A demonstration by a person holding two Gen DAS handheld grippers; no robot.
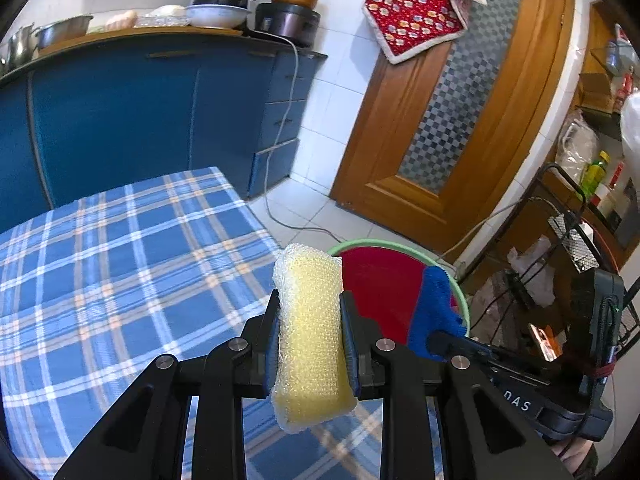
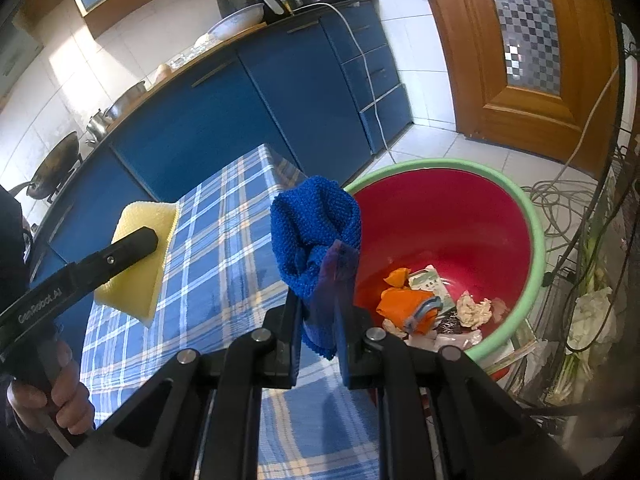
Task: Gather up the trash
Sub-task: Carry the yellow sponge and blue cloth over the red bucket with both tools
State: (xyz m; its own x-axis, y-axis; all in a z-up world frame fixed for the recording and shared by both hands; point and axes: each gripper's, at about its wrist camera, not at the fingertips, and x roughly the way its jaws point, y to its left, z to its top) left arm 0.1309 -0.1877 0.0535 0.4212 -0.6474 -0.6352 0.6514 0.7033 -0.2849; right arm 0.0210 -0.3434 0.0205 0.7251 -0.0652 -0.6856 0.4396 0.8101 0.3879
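1. Left wrist view: a yellow sponge, wrapped in clear bubbly film, is seen clamped between the fingers of the left gripper above the near right edge of the table, which is covered by a blue checked cloth.

2. Right wrist view: a blue knitted cloth is shown pinched by the right gripper, held over the table's right edge just beside the rim of the bin, a red basin with a green lip standing on the floor tiles against that edge.

3. Inside the bin, earlier pickings can be made out at the bottom: an orange wrapper, a crumpled tissue and a small printed packet.

4. The step in hand is judged to be the carry: both items have been lifted clear of the table and neither has yet been dropped.

5. The next move is thought to call for each gripper to be brought over the bin's open mouth and its fingers parted. The cloth is nearer the rim; the sponge must be taken farther right.

6. Writing: "GenRobot.AI" is read along the left gripper's arm in the right wrist view. On the right gripper's body, in the left wrist view, only the letters "DAS" can be read. The packet's print is too small to be read.
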